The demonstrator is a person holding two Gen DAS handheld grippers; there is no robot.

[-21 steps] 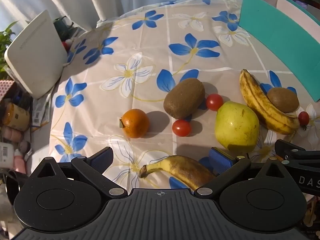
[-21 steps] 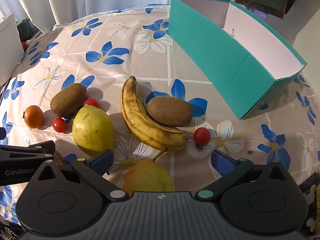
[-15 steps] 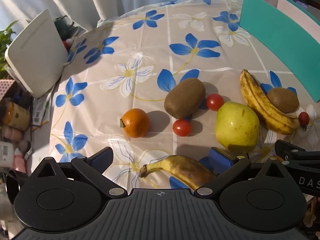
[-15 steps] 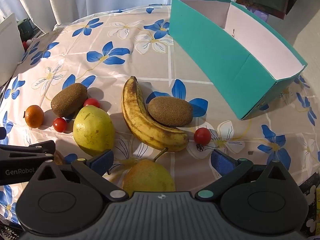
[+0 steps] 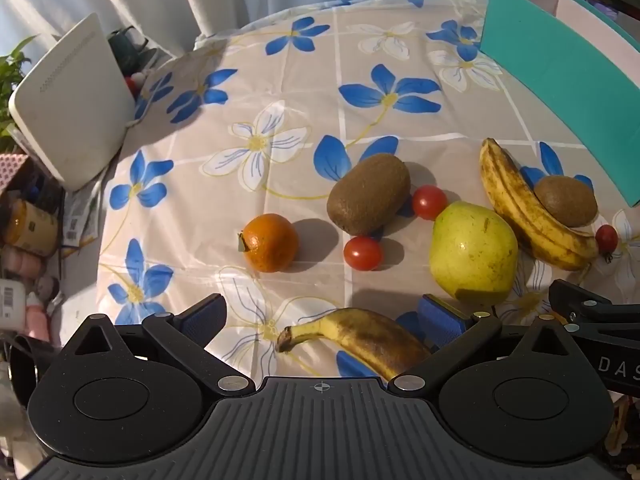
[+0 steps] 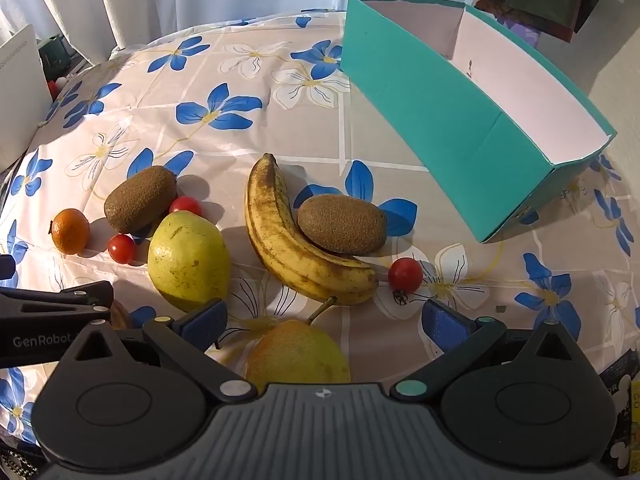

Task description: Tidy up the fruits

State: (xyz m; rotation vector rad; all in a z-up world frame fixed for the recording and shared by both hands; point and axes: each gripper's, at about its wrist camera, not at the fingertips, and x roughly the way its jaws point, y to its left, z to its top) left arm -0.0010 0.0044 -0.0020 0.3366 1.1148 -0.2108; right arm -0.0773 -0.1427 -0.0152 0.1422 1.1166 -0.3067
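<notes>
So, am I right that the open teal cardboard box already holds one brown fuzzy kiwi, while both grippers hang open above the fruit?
Not quite: the open teal cardboard box is empty, as the right wrist view shows. That brown fuzzy kiwi lies on the tablecloth against the spotted yellow banana. The left gripper and right gripper do hang open.

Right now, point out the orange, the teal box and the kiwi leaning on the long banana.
orange [image 5: 270,242], left wrist view, middle of its peel
teal box [image 6: 432,112], right wrist view, outer side wall
kiwi [image 6: 342,224], right wrist view, centre of its skin
</notes>
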